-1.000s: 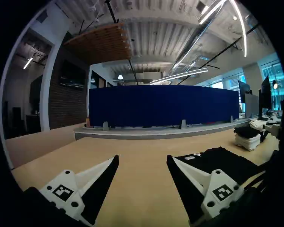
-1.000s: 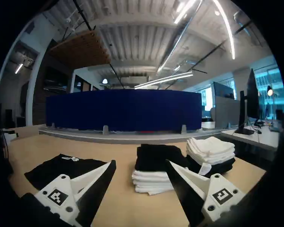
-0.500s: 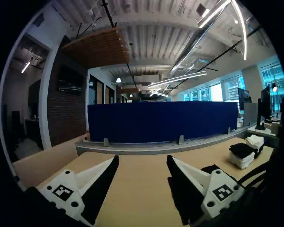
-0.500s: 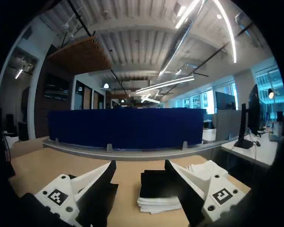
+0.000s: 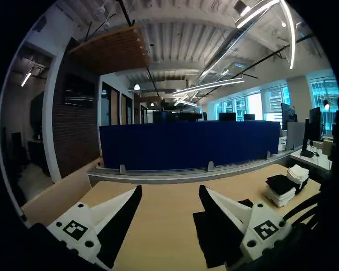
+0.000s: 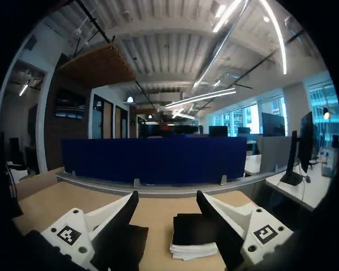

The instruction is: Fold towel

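Worktop [image 5: 169, 212] has sunk lower in both views: I've lifted both grippers clear of the black towel [image 6: 135, 235], which lies flat near the folded stack [image 6: 192, 232]. Left gripper [image 5: 169, 187] and right gripper [image 6: 166, 193] have their fingers wide and empty. I judge this fold done.

A light wooden table [image 5: 169, 212] is bounded at its far edge by a dark blue partition [image 5: 187, 144], which is set on a grey rail [image 5: 169, 177]. In the left gripper view, a brick wall [image 5: 74, 135] is seen at the left, and a slatted wooden panel [image 5: 110, 49] is hung from the ceiling. Long strip lights [image 5: 290, 31] are mounted overhead. A monitor [image 6: 305, 137] is stood on a white desk [image 6: 300, 192] near windows [image 6: 321, 108].
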Available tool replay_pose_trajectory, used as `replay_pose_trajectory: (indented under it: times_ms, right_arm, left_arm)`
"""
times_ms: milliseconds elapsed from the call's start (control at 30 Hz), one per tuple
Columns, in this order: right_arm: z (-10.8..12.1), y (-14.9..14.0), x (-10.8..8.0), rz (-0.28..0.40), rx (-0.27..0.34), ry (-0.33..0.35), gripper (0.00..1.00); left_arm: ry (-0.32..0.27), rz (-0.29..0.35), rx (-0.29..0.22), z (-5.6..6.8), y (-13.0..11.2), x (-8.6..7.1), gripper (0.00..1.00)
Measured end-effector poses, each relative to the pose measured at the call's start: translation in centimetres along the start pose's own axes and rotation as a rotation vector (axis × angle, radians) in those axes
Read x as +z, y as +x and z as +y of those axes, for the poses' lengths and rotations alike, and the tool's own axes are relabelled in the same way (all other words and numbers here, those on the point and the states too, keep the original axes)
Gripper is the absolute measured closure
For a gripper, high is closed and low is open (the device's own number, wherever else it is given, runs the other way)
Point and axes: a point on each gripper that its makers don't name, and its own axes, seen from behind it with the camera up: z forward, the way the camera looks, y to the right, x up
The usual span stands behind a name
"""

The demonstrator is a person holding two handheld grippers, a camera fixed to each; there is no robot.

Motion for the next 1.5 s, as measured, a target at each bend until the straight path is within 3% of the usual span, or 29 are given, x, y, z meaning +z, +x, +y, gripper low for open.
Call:
replay_pose_trajectory:
  times_ms: [167,467,667,800,1167,1500]
  right_arm:
    - [-0.9,-0.4,0.3,-0.042,-0.012,0.049,0.00]
    - [-3.9,-2.6,0.2,-0.185,-0.059,0.220,0.00]
    - [-6.9,-5.1,-1.4,-0.318,-0.119,0.379,0.00]
    - [-8.3,-6.6,-2.3,-0.389,-0.149,0.453,0.00]
    - [-9.5,-9.1,-2.8,-0.446,-0.182,0.500,0.00]
    - [-10.0,-14.9,-2.4,-0.508,-0.208,0.509,0.00]
  left_arm:
    - [-0.055,-0.029,0.025,1.2,0.0,0.4,0.07]
    - [-0.204,-0.104,0.085,3.1,-0.4,0.7,0.07]
    - [-0.368,-0.211,0.143,6.1,-3.0,-0.1,0.07]
    - [-0.454,-0.266,0.154,7.7,-4.4,-0.8,0.06]
    - [-0.521,-0.328,0.159,9.2,-7.4,-0.9,0.07]
    - [-0.551,-0.411,0.181,10.1,-13.5,-0.9,0.06]
